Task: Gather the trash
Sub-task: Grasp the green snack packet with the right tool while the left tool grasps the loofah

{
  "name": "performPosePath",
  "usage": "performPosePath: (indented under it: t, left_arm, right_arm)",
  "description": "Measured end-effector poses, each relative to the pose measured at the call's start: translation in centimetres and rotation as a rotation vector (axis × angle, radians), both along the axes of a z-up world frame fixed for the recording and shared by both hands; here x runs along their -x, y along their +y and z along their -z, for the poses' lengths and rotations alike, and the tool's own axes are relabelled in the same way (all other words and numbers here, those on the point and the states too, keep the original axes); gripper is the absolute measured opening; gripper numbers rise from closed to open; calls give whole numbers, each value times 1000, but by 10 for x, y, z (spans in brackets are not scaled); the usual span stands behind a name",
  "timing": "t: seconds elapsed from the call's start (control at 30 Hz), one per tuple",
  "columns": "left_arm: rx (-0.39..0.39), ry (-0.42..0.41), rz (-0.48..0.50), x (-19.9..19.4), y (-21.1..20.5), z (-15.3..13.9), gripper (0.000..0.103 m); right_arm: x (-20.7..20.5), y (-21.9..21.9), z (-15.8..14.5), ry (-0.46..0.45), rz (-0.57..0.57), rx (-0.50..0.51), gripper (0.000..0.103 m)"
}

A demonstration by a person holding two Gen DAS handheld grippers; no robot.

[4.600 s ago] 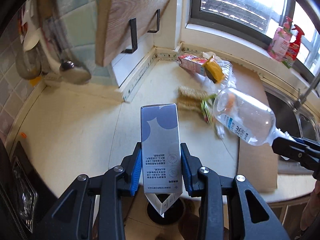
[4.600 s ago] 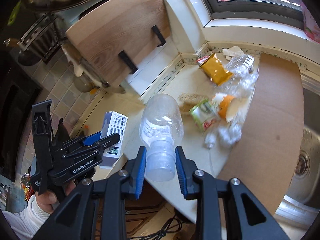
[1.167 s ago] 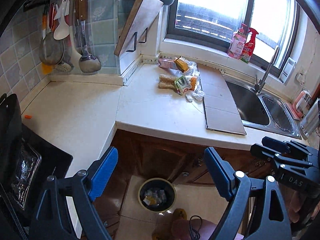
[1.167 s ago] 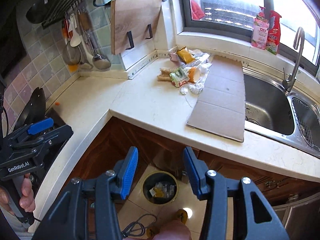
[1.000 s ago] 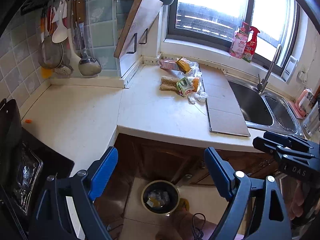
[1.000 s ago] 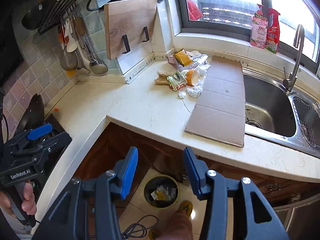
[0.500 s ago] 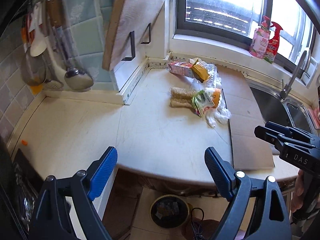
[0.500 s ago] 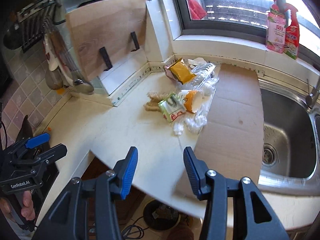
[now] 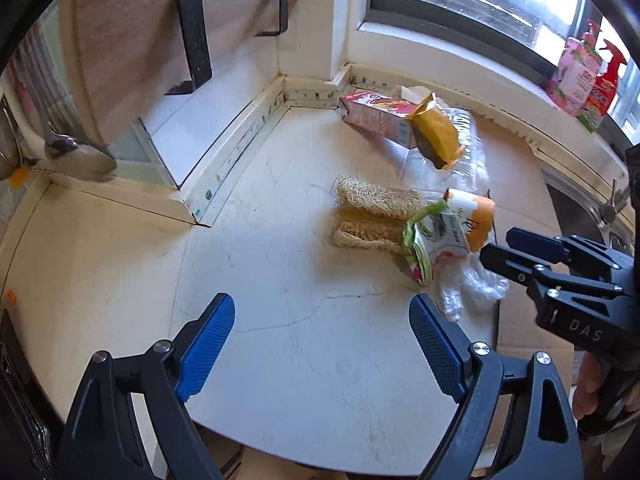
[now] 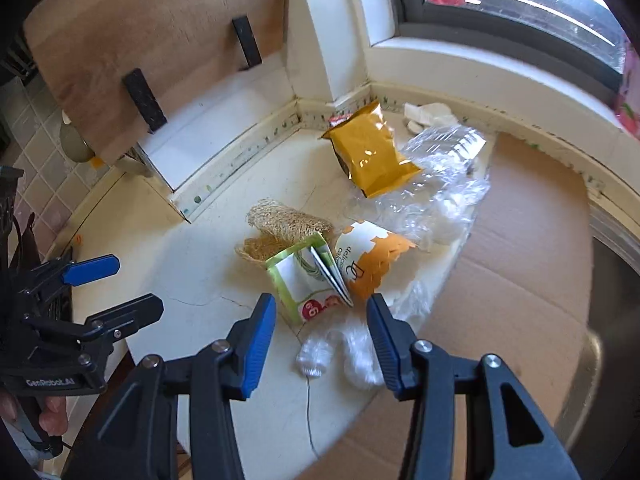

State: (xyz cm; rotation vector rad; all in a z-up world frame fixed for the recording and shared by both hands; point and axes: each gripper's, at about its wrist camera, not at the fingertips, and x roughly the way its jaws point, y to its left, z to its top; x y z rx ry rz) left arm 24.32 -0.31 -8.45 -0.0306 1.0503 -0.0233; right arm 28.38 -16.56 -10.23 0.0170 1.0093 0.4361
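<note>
A pile of trash lies on the cream counter point(image 9: 280, 264). It holds a straw-coloured loofah scrubber point(image 9: 368, 216), a green-and-white carton point(image 10: 308, 280), an orange-and-white paper cup point(image 10: 368, 256), a yellow snack bag point(image 10: 372, 156), a pink carton point(image 9: 380, 114) and crumpled clear plastic point(image 10: 432, 188). My left gripper point(image 9: 320, 308) hangs open and empty over bare counter, left of the pile. My right gripper point(image 10: 320, 304) is open too, with nothing between its pads, and the green carton sits just beyond its tips. Each gripper shows in the other's view: the right gripper point(image 9: 504, 248) and the left gripper point(image 10: 134, 284).
A flat cardboard sheet point(image 10: 520, 260) covers the counter right of the pile, with the steel sink point(image 10: 616, 288) past it. A wooden cutting board point(image 10: 160, 32) leans in the corner on the left. Spray bottles point(image 9: 580, 76) stand on the window sill. A ladle point(image 9: 80, 156) hangs at the far left.
Both grippers have swung forward and down over the counter toward the trash pile. The floor bin has dropped out of view. Both stay open and empty.
</note>
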Motion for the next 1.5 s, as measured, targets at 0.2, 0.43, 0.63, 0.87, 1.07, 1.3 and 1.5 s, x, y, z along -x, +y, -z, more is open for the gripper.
performPosePath:
  t: [0.2,0.43,0.63,0.87,1.07,1.3,1.5]
  left_arm:
    - [14,22,-34,-22,4,11,88]
    - [66,36,-68,-43,12,18,88]
    - [135,58,-86,-62,10,23,88]
    - [209,114,-133,-99,0,40,88]
    - [302,178,-223,-137,2,65,88]
    - [354,215,-253,-153,-9,81,83]
    - [363,206,-254,-149,-15,82,41]
  right_arm:
    - [-26,17,27,44,-66,17,26]
    - [-35,25,48,104,-113,-4,5]
    - [-10,15,18,37,-141,-28,4]
    - [1,-28,-23,-43,-44,-61,4]
    - [-4,-68,-31,-57,86,-67,4]
    - [-2,-91,-19,-20,174,-63,4]
    - [-2,-97,-11,12,210,-88,4]
